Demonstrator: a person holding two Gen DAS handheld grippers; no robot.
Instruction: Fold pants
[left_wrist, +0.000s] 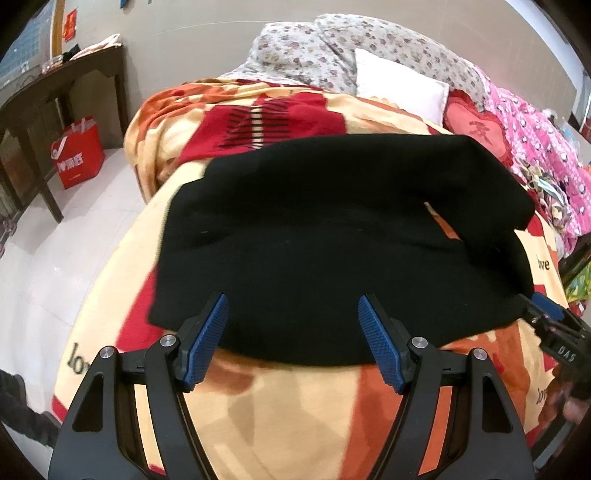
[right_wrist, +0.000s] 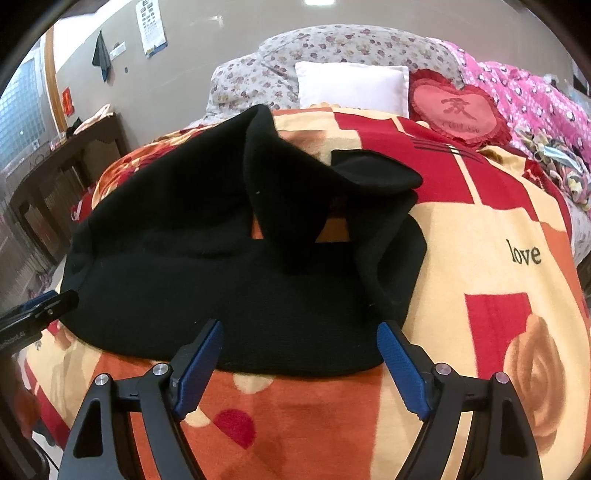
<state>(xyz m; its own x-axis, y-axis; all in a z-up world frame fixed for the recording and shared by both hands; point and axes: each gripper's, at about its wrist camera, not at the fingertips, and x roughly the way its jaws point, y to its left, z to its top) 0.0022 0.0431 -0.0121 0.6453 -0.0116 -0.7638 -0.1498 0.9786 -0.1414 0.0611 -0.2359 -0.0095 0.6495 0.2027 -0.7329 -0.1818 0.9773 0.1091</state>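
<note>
The black pants (left_wrist: 332, 236) lie across the bed (left_wrist: 280, 406), long axis left to right, near hem just above both sets of fingers; left gripper (left_wrist: 293, 339) and right gripper (right_wrist: 301, 363) gape empty.

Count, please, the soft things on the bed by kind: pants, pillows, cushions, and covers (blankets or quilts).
Black pants: 1
White pillow: 1
Red heart cushion: 1
Covers: 3, namely the orange-red blanket, the grey floral quilt and the pink quilt
Total: 6
</note>
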